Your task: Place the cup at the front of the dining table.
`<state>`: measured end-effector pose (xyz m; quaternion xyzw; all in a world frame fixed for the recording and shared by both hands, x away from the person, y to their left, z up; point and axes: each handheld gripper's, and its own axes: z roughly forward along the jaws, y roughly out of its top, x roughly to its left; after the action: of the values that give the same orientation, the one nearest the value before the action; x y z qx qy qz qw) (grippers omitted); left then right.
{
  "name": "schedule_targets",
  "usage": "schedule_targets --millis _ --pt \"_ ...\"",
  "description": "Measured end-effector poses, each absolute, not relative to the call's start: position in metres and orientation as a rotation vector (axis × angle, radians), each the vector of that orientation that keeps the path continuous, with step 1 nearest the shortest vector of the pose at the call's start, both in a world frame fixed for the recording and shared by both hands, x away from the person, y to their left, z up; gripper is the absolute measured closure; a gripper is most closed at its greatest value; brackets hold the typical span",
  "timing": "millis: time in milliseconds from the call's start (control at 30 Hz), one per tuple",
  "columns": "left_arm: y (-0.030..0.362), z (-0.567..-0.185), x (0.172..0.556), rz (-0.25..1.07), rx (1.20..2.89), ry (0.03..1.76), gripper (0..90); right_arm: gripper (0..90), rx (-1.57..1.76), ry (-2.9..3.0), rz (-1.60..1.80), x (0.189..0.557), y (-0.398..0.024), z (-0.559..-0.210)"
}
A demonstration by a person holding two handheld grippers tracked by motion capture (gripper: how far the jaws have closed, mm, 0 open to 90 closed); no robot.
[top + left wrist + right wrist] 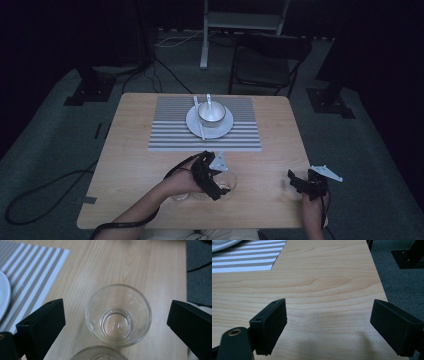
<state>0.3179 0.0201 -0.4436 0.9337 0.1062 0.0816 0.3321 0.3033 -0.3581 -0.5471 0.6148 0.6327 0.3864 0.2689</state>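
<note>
The left gripper (220, 187) hovers over the near edge of the wooden table (135, 165), at about 6 o'clock from the white plate (192, 127). In the left gripper view its jaws stand wide apart, one on each side of a clear glass (118, 315) that stands upright on the wood between them without touching either. A second glass (97, 355) sits just beside the first, at its 6 o'clock in that view, with its rim touching or nearly so. In the high view the glasses (227, 181) lie under and beside the gripper, partly hidden by it.

The right gripper (296, 184) is held at the table's near right corner, at about 3 o'clock from the left one and well apart from it. Its jaws are spread wide, with bare wood between them.

At 12 o'clock on the table lies a grey striped placemat (170, 135) bearing the plate, and on the plate a metal bowl (211, 114) and chopsticks (200, 122)
</note>
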Motion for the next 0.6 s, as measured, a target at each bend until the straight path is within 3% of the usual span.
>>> schedule_targets --millis 500,600 --pt "0.004 -0.462 0.327 0.151 2.534 0.298 4.7 13.4 1.65 1.719 1.046 0.304 -0.358 -0.547" --pt "0.005 -0.462 0.328 0.142 2.526 0.292 9.8 13.4 1.648 1.719 1.048 0.303 -0.358 -0.547"
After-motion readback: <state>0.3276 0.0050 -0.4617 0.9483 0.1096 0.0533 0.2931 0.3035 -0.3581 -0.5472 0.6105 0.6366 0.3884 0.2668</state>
